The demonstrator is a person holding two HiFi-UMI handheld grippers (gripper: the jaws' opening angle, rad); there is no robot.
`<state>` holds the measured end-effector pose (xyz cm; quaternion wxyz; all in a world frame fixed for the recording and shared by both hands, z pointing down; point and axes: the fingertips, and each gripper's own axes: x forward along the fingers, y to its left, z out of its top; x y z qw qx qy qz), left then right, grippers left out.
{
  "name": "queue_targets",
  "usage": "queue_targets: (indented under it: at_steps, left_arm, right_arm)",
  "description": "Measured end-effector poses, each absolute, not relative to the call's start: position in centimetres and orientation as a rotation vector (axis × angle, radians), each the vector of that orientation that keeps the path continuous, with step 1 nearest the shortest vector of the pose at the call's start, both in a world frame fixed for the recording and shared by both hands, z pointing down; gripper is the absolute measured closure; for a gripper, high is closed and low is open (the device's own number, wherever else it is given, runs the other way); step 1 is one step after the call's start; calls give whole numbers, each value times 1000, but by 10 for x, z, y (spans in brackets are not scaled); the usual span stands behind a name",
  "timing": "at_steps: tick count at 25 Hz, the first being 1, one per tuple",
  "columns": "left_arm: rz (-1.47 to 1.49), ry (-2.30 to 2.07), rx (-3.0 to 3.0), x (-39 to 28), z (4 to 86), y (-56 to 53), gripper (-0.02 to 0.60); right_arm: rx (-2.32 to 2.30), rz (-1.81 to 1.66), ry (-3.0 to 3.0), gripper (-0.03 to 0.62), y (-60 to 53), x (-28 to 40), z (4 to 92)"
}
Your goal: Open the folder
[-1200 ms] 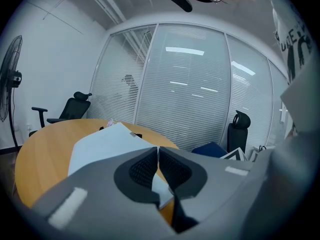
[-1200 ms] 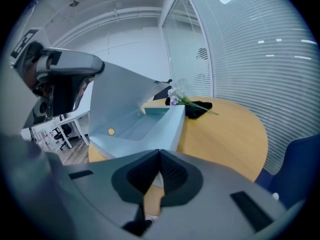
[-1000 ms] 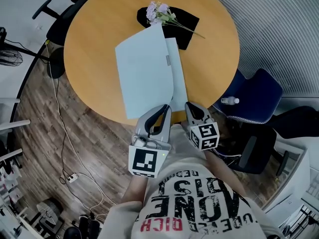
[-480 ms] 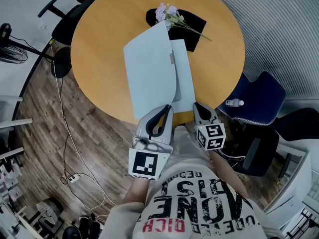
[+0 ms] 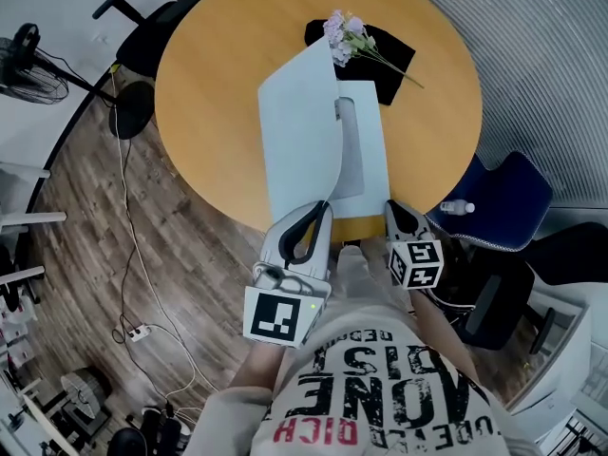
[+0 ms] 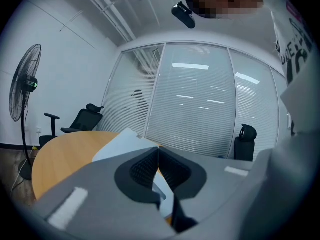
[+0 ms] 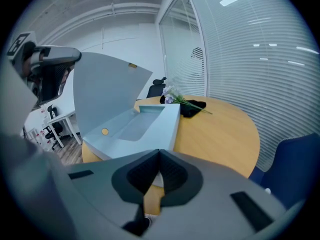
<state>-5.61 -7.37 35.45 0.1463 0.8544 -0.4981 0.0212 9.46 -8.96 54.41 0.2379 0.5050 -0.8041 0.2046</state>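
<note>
At the table's [image 5: 195, 103] near edge, the left gripper [image 5: 325, 205] is pinching the folder's [image 5: 366, 160] half-raised cover; the right gripper [image 5: 390, 204] (jaws together) is sitting by the base's near right corner. Arcing the cover leftward around its spine is looking wisest.

Left of folder [image 5: 366, 160]: wide bare table [image 5: 214, 93], free passage.
Folder's left edge: raised cover [image 5: 299, 136] stands as a wall.
Beyond folder's far end: flowers [image 5: 347, 31] on black cloth [image 5: 385, 60].
Right of folder: narrow bare strip, then blue chair [image 5: 499, 198].
</note>
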Motion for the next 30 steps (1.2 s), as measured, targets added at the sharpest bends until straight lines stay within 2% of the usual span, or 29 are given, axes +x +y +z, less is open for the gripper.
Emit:
queue_targets:
  at_steps: [30]
  left_arm:
    - [-68, -1813, 2248, -186, 339, -49, 569]
  right_arm:
    - [1466, 564, -2172, 582, -91, 93, 541]
